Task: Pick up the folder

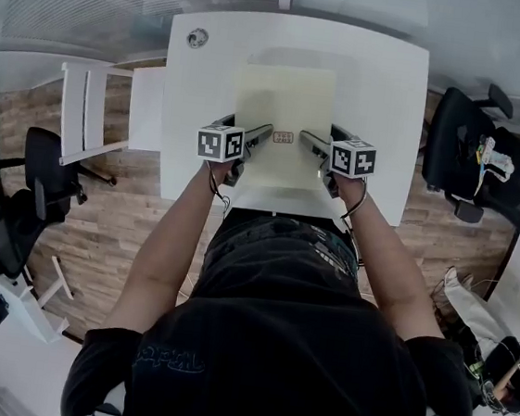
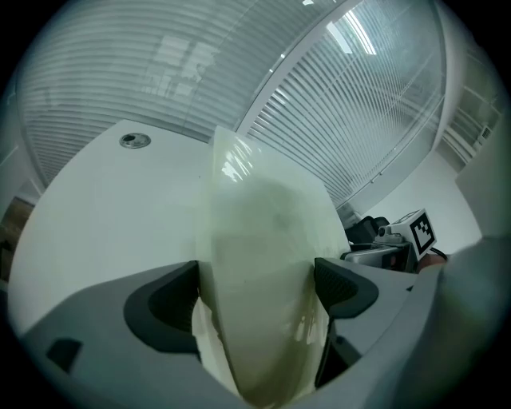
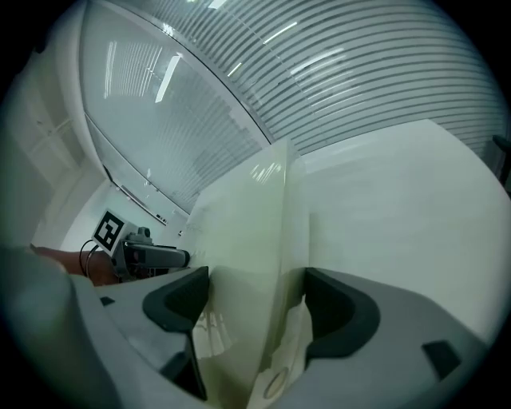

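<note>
The folder (image 1: 284, 121) is a pale yellow-green translucent plastic sleeve with a small label (image 1: 283, 137) near its front edge. It hangs a little above the white table (image 1: 386, 86) and casts a faint shadow behind it. My left gripper (image 1: 254, 141) grips its near left side and my right gripper (image 1: 316, 144) its near right side. In the left gripper view the folder (image 2: 259, 232) bulges up between the fingers (image 2: 172, 299) of the left gripper (image 2: 255, 295). In the right gripper view the folder (image 3: 243, 232) stands edge-on in the right gripper (image 3: 255, 307).
A round cable grommet (image 1: 197, 38) sits at the table's far left corner. A white rack (image 1: 89, 113) stands left of the table, with black office chairs (image 1: 33, 191) beyond it. Another black chair (image 1: 476, 152) stands to the right. Ribbed glass walls (image 2: 335, 88) lie behind the table.
</note>
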`<act>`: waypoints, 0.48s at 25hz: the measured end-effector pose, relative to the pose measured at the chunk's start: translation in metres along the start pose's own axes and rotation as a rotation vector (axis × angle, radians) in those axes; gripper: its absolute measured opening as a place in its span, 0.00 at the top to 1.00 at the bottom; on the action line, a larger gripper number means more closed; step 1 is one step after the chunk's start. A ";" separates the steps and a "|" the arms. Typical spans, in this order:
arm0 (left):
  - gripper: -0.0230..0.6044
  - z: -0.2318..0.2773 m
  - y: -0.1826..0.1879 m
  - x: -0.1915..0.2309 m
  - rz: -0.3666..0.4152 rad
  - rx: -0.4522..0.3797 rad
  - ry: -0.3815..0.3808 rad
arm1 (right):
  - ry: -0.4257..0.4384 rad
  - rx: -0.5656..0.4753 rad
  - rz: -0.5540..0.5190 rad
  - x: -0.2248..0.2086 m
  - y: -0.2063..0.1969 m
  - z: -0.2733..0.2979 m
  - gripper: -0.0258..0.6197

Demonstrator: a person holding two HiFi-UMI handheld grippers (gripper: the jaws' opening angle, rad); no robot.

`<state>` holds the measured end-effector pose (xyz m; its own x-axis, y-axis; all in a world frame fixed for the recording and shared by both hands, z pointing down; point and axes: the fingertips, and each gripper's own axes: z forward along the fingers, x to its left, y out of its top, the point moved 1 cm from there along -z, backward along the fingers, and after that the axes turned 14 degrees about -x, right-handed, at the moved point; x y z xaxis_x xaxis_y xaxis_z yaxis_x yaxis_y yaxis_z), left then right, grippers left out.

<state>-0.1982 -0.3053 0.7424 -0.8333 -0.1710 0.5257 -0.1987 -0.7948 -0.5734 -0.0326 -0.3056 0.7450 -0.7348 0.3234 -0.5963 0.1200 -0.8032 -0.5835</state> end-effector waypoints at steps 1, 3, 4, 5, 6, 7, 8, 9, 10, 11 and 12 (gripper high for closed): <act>0.22 -0.002 0.001 -0.002 0.009 -0.002 -0.003 | -0.003 -0.006 -0.011 0.003 0.001 -0.003 0.40; 0.22 -0.008 0.005 -0.007 0.028 -0.011 -0.012 | -0.007 -0.021 -0.037 0.009 0.006 -0.008 0.40; 0.22 -0.011 0.008 -0.010 0.036 -0.018 -0.016 | -0.008 -0.031 -0.049 0.012 0.008 -0.010 0.40; 0.22 -0.014 0.010 -0.012 0.042 -0.026 -0.019 | -0.008 -0.042 -0.060 0.015 0.011 -0.012 0.40; 0.22 -0.016 0.013 -0.013 0.047 -0.035 -0.022 | -0.009 -0.054 -0.067 0.018 0.014 -0.015 0.39; 0.22 -0.019 0.015 -0.015 0.052 -0.045 -0.025 | -0.012 -0.067 -0.072 0.021 0.017 -0.017 0.39; 0.22 -0.022 0.018 -0.017 0.056 -0.055 -0.030 | -0.015 -0.081 -0.076 0.025 0.020 -0.021 0.39; 0.22 -0.026 0.021 -0.021 0.060 -0.067 -0.038 | -0.019 -0.099 -0.082 0.029 0.024 -0.025 0.39; 0.22 -0.031 0.025 -0.025 0.067 -0.081 -0.049 | -0.023 -0.118 -0.090 0.035 0.028 -0.029 0.39; 0.22 -0.036 0.030 -0.029 0.079 -0.096 -0.060 | -0.025 -0.137 -0.100 0.041 0.033 -0.034 0.39; 0.22 -0.041 0.036 -0.033 0.095 -0.112 -0.070 | -0.026 -0.156 -0.111 0.047 0.037 -0.038 0.39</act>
<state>-0.1995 -0.3046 0.6782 -0.8141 -0.2850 0.5060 -0.1807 -0.7037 -0.6871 -0.0370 -0.3017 0.6746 -0.7657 0.3911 -0.5106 0.1382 -0.6752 -0.7246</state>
